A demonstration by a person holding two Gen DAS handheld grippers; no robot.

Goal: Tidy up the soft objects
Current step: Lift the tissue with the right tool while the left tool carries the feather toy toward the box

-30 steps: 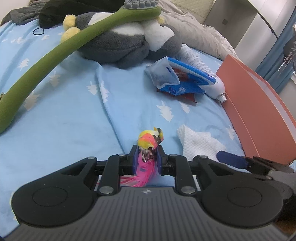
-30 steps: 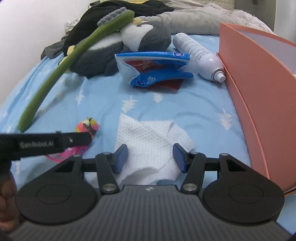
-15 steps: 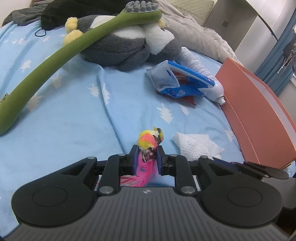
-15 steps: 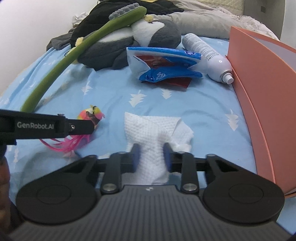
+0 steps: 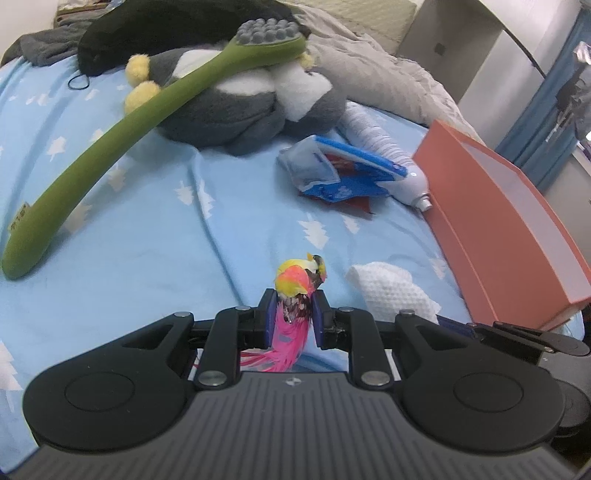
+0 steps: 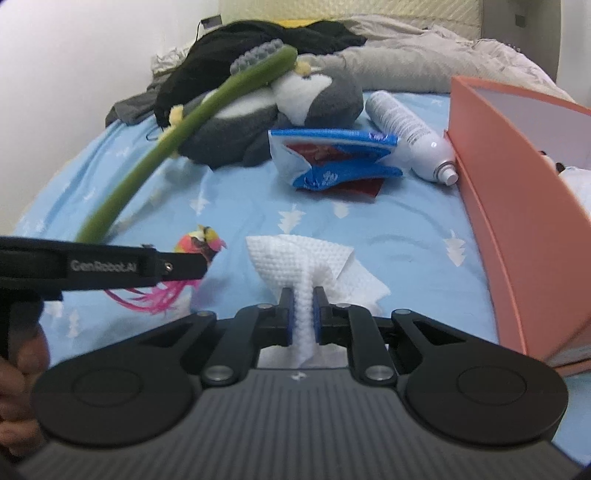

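Observation:
My left gripper (image 5: 294,312) is shut on a small feathered bird toy (image 5: 297,284) with a yellow-orange head and pink tail, held above the blue bedsheet; the toy also shows in the right wrist view (image 6: 201,242). My right gripper (image 6: 303,314) is shut on a white textured cloth (image 6: 299,258), which bunches between the pads and also shows in the left wrist view (image 5: 391,288). A grey-and-white plush penguin (image 5: 243,99) lies at the back. An open orange box (image 5: 506,221) stands on the right.
A long green back massager (image 5: 122,140) leans on the plush. A blue-and-white pouch (image 5: 332,173) and a white spray can (image 5: 384,155) lie near the box. Dark clothes (image 5: 166,26) and a grey blanket (image 5: 380,77) lie at the head of the bed.
My right gripper closed on the white cloth and pinched it into a ridge. My left gripper stayed shut on the bird toy and rose slightly.

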